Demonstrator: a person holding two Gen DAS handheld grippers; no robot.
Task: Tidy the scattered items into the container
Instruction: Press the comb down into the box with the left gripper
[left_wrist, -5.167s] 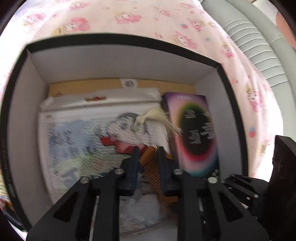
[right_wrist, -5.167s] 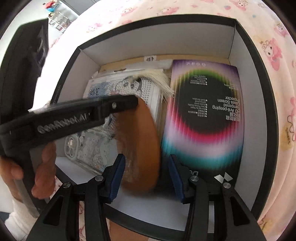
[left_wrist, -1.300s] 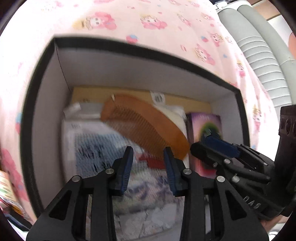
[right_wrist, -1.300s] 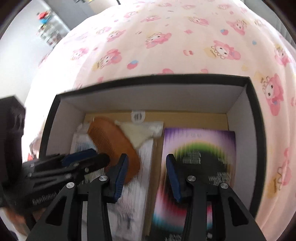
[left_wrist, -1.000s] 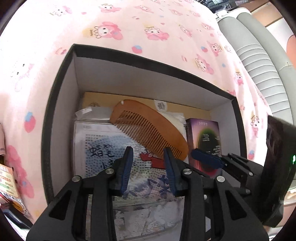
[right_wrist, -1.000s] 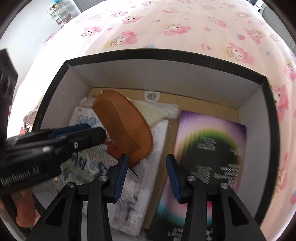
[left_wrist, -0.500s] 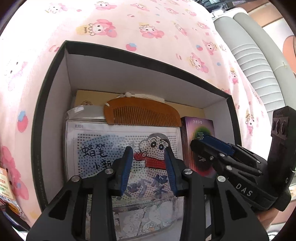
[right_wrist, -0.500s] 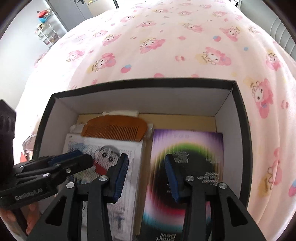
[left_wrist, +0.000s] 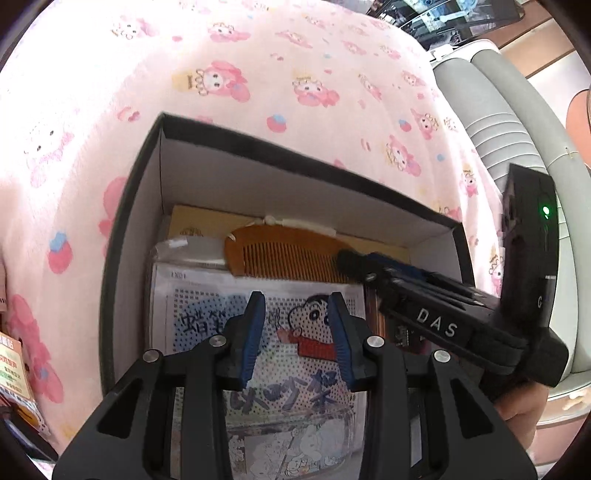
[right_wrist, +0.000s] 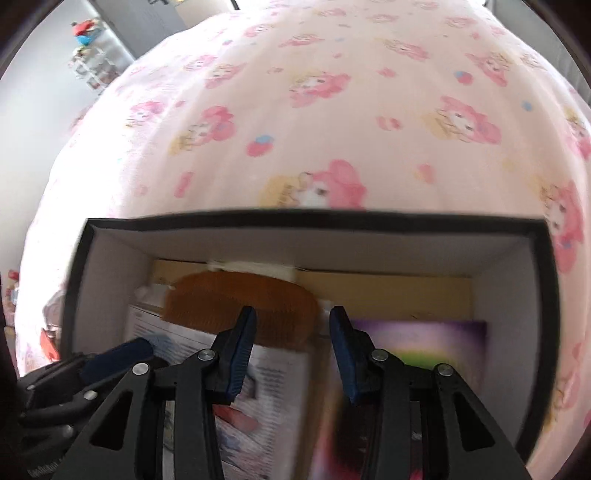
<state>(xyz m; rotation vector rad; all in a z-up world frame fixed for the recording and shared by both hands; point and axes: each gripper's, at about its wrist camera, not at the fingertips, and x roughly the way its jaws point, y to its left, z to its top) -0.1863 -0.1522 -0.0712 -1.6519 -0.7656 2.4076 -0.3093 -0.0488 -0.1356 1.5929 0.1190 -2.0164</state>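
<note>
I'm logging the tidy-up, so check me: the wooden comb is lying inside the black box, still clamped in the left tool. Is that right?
Not quite. The wooden comb does lie inside the black box, at the far end, but the left tool is not clamped on it: the left wrist view shows its pads apart with nothing between them, short of the comb.

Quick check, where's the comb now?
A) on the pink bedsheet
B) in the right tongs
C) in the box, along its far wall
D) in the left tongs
C: the comb lies in the box by its far wall, clear of both tongs.
</note>
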